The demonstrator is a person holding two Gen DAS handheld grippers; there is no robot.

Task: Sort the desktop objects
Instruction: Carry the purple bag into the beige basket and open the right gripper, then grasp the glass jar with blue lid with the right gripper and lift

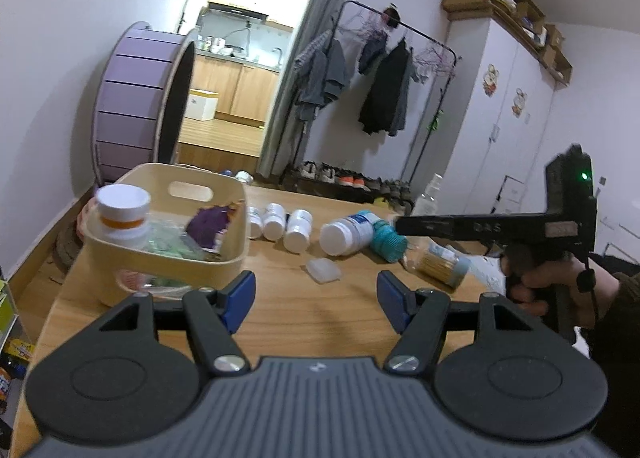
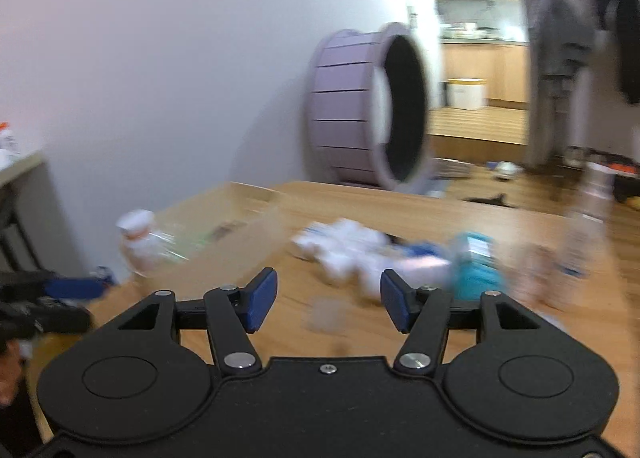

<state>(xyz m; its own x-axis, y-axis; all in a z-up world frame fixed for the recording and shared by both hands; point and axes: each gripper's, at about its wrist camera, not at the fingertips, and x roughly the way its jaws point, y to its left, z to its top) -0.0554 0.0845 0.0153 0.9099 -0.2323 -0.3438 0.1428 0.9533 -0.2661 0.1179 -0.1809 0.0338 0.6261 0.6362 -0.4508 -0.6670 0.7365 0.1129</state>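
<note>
A cream bin [image 1: 168,246] stands on the wooden table [image 1: 320,322] at the left. It holds a white jar with an orange band [image 1: 122,213] and a purple packet [image 1: 208,227]. Three small white bottles [image 1: 280,223], a larger white bottle [image 1: 348,234], a teal spool [image 1: 386,244], a jar of sticks [image 1: 440,262] and a small clear box [image 1: 323,270] lie right of it. My left gripper [image 1: 316,298] is open and empty above the table, short of them. My right gripper [image 2: 328,300] is open and empty; its view is blurred, with the white bottles [image 2: 344,254] ahead.
A clear plastic bottle [image 1: 428,193] stands at the table's far right edge. A purple drum-shaped wheel [image 1: 140,105] stands on the floor behind the table. A clothes rack [image 1: 384,69] and shoes stand by the far wall. The right gripper's body [image 1: 520,225] reaches over the table's right side.
</note>
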